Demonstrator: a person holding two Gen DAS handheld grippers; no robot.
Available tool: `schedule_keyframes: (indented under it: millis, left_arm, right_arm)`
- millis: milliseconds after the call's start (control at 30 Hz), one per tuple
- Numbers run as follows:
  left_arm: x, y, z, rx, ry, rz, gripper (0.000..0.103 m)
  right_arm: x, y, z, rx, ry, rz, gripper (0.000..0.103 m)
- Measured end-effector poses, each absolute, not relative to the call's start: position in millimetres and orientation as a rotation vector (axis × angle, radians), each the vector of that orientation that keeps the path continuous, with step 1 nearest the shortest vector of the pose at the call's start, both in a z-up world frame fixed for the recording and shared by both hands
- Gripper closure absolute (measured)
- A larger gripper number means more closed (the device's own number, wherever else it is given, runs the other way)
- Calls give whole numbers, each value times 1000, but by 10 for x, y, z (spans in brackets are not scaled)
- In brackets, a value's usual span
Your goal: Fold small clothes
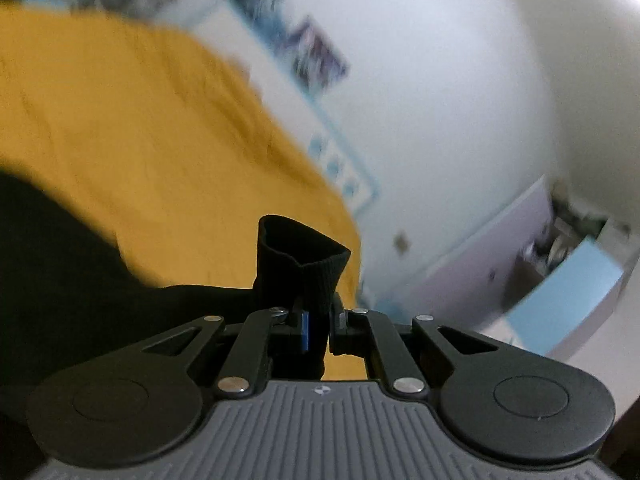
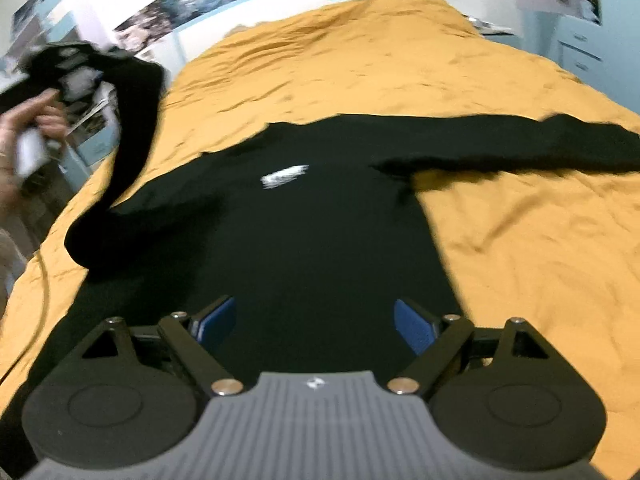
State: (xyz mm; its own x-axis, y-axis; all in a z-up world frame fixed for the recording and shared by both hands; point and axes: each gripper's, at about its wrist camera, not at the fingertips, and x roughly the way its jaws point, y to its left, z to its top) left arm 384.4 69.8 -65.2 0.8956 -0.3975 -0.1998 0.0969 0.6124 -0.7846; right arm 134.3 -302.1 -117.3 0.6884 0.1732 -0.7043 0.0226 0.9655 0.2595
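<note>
One mustard bedspread fills most of what we see, running up to the white wall with posters along the top of the right wrist view. On it, across the middle of that frame, lies our black long-sleeved top, one sleeve stretched to the right edge. The other sleeve rises toward the upper left, where our left gripper pinches its ribbed cuff. Our right gripper hangs wide apart over the top's lower part, holding nothing.
</note>
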Motion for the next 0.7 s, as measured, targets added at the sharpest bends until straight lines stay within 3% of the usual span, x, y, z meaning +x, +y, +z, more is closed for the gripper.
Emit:
schedule_keyframes:
  millis: [167,300,367,433,567,700]
  left_arm:
    - [4251,-92,-1273,-771,639,-350,80]
    - [4244,-42,-1082,-725,627,-451,69]
    - [4170,229,-834,-672,558,-463,47]
    - [3934,495,-676,-621,499,-430,34]
    - [3343,1098,-700,-518,450,-249,31]
    - [3172,1836,-1050,-585,501,-62,31]
  right_arm:
    - [1314,-3346,-1271,307,830,8,21]
    - [1360,-3398,-1281,316,822,14,21]
    - [1411,-3403,-1234,338,795,42,21]
    - [1529,-3434,-1204,377,769,92,21]
    - [2008,-3459,-1241,510,714,184,23]
    - [2697,-3381,-1550,660,797,166,34]
